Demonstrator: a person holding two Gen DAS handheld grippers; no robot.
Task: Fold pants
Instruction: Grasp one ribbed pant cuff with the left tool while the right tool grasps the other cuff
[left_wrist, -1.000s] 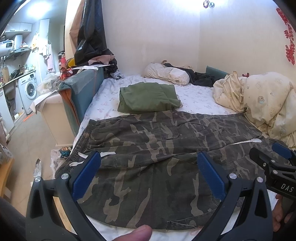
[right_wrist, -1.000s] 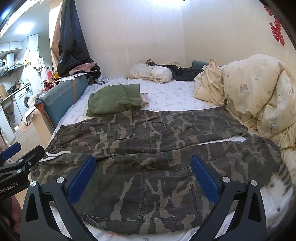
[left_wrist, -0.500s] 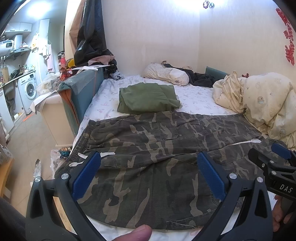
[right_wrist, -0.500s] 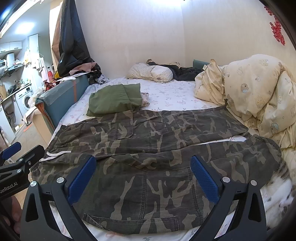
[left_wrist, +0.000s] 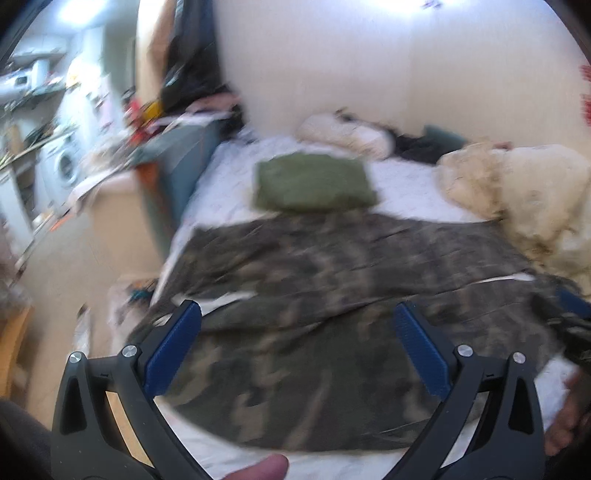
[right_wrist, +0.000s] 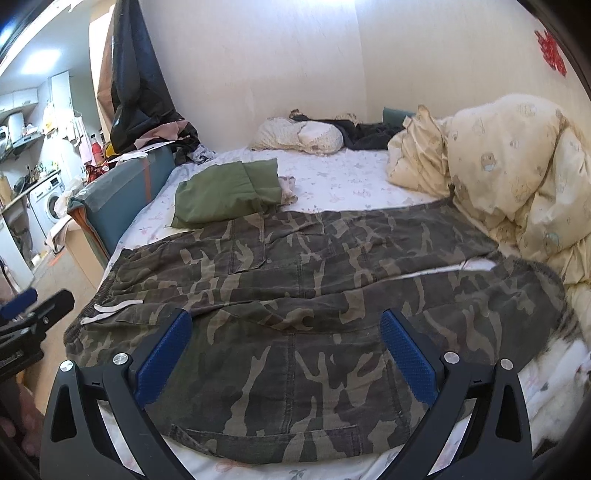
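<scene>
A: Camouflage pants (right_wrist: 295, 280) lie spread flat across the bed (right_wrist: 343, 184), waistband toward its left edge, legs running toward the cream duvet (right_wrist: 509, 166).
B: And the grippers?
A: The left gripper (left_wrist: 297, 350) and the right gripper (right_wrist: 286, 349) both hover above the near leg, jaws wide apart, empty.
B: Anything nearby?
A: A folded green garment (right_wrist: 225, 192) sits just beyond the pants.

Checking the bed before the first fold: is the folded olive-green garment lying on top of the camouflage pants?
No. The folded olive-green garment lies on the white sheet behind the camouflage pants, at most meeting their far edge.
</scene>
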